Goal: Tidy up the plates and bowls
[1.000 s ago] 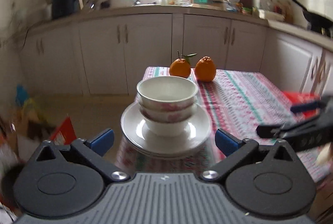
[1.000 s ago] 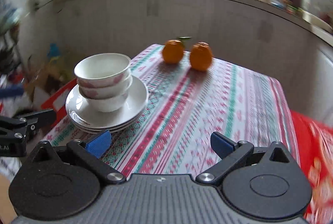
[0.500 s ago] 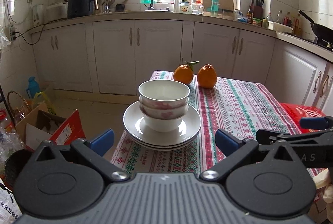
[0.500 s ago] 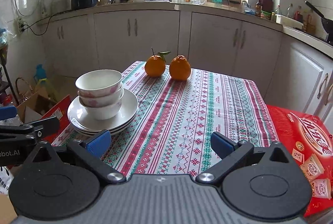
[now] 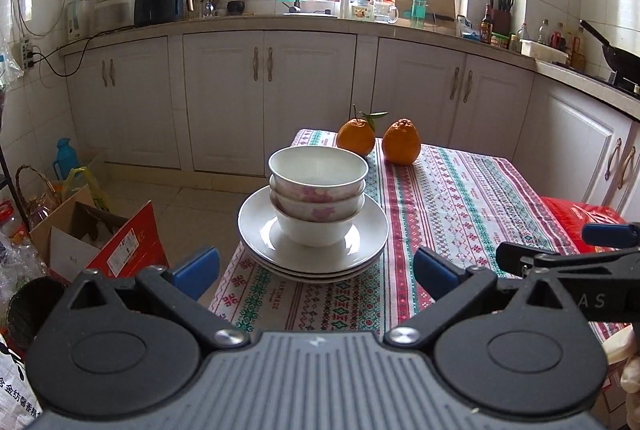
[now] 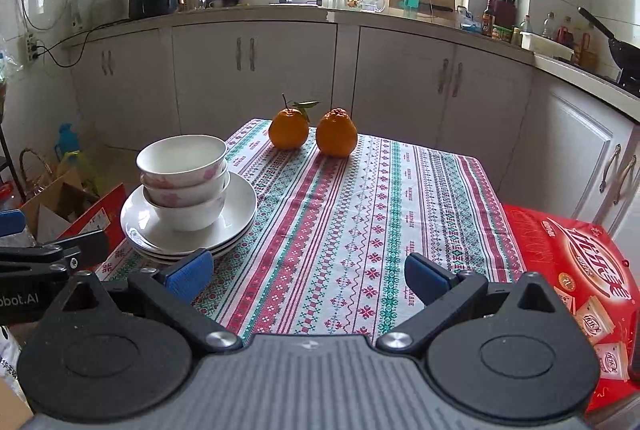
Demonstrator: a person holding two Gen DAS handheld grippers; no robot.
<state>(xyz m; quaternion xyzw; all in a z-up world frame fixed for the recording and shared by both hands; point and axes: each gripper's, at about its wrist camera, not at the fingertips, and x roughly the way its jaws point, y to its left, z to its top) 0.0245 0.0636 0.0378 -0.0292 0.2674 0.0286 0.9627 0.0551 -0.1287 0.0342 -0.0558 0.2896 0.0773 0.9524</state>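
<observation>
Three nested bowls (image 5: pixel 318 186) sit on stacked plates (image 5: pixel 312 230) at the table's (image 6: pixel 360 230) left edge, ahead of our left gripper (image 5: pixel 316 270), jaws wide, empty. Right gripper (image 6: pixel 308 276) likewise, over bare cloth.

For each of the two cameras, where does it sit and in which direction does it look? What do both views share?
Left wrist: on the left hand-held gripper, open, facing the stacked bowls on plates head-on; the right hand-held gripper shows at its right edge.
Right wrist: on the right hand-held gripper, open, facing down the striped tablecloth; the left gripper shows at its left edge.
Shared: bowls, plates, two oranges, kitchen cabinets and window.
</observation>
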